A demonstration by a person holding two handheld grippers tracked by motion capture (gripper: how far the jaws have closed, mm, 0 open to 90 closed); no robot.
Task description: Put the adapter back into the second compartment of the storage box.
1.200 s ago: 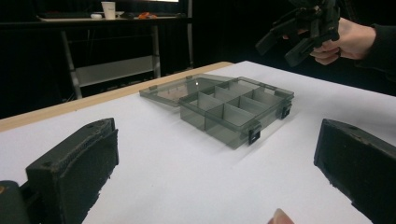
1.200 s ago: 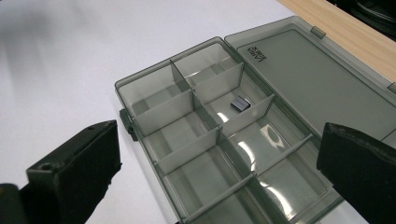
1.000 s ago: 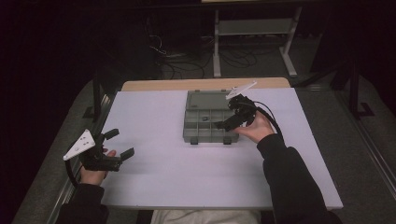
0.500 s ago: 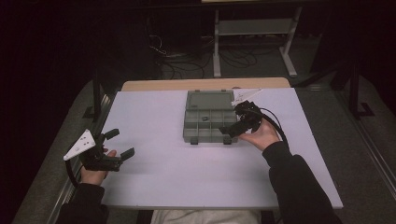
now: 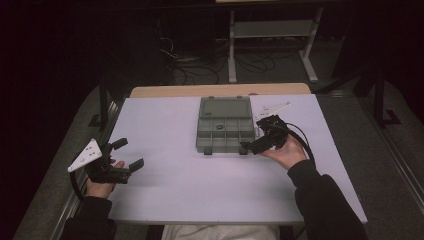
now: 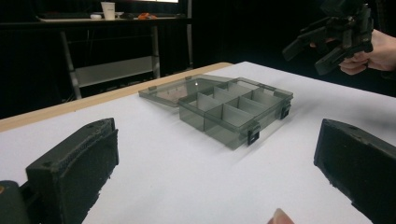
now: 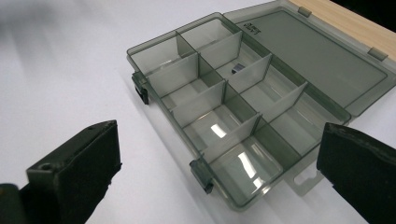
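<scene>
A smoky transparent organizer box (image 5: 225, 136) lies at the table's middle, its lid (image 5: 224, 108) open flat on the far side. Dividers split it into several compartments; one far compartment holds a small dark piece (image 7: 237, 68), also visible from above (image 5: 218, 126). My right gripper (image 5: 253, 138) hovers at the box's near right corner, open and empty, looking down into the compartments (image 7: 219, 156). My left gripper (image 5: 128, 154) rests open and empty near the table's left edge, facing the box (image 6: 233, 109) from a distance, with the right gripper (image 6: 327, 39) seen beyond it.
The white table top (image 5: 175, 195) has a wooden strip (image 5: 220, 90) along its far edge. Behind it, in the dark, stand a metal shelf frame (image 5: 272, 30) and floor cables (image 5: 195, 65).
My right gripper has drawn back from over the box toward the person and to the right, ending at the near right corner. The left gripper has stayed put.
</scene>
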